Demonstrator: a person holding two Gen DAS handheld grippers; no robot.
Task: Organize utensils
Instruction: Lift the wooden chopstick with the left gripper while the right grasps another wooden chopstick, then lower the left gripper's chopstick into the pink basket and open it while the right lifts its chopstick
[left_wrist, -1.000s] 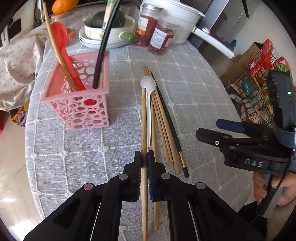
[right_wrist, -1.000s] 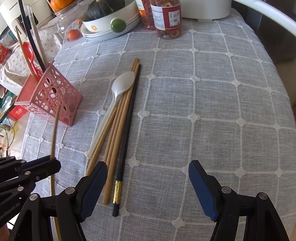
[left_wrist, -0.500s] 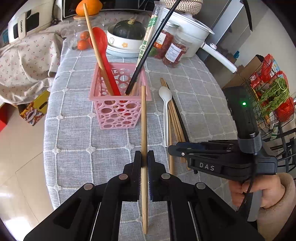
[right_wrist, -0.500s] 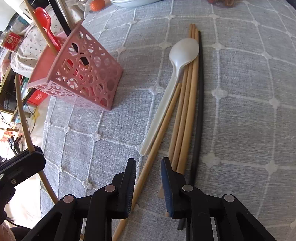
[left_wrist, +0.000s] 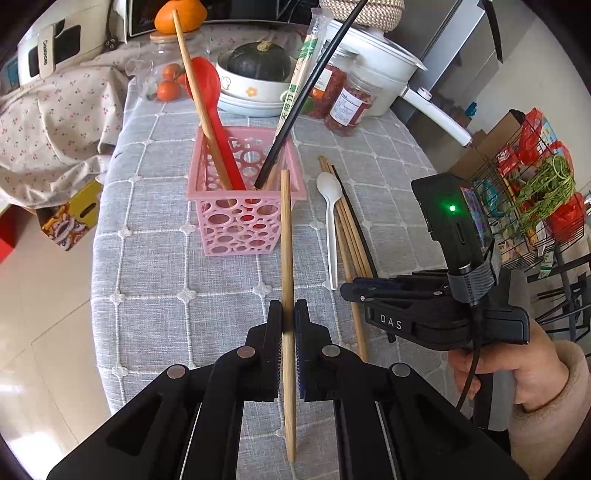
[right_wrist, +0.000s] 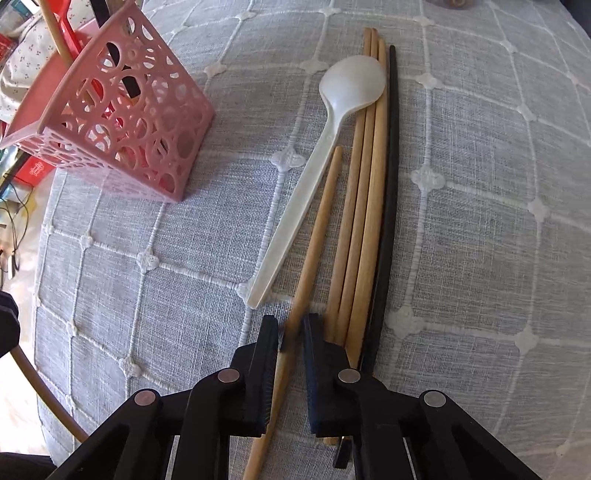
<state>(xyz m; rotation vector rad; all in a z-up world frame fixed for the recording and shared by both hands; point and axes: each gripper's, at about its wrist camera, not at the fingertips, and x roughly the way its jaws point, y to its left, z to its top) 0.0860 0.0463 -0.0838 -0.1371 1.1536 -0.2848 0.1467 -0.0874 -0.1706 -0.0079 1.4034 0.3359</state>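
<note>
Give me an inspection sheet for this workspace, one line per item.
Surface: grey quilted tablecloth, covering the table.
Job's things: pink basket holds a red spoon, a wooden chopstick and a black chopstick; on the cloth lie a white spoon, loose wooden chopsticks and a black chopstick.
Clutter: bowl with squash, jars, white pot, oranges.
Grippers: left gripper shut on a wooden chopstick; right gripper shut on a wooden chopstick lying on the cloth.
Cables: black cable at the right gripper's handle.
Surroundings: wire rack of groceries, floral cloth.
</note>
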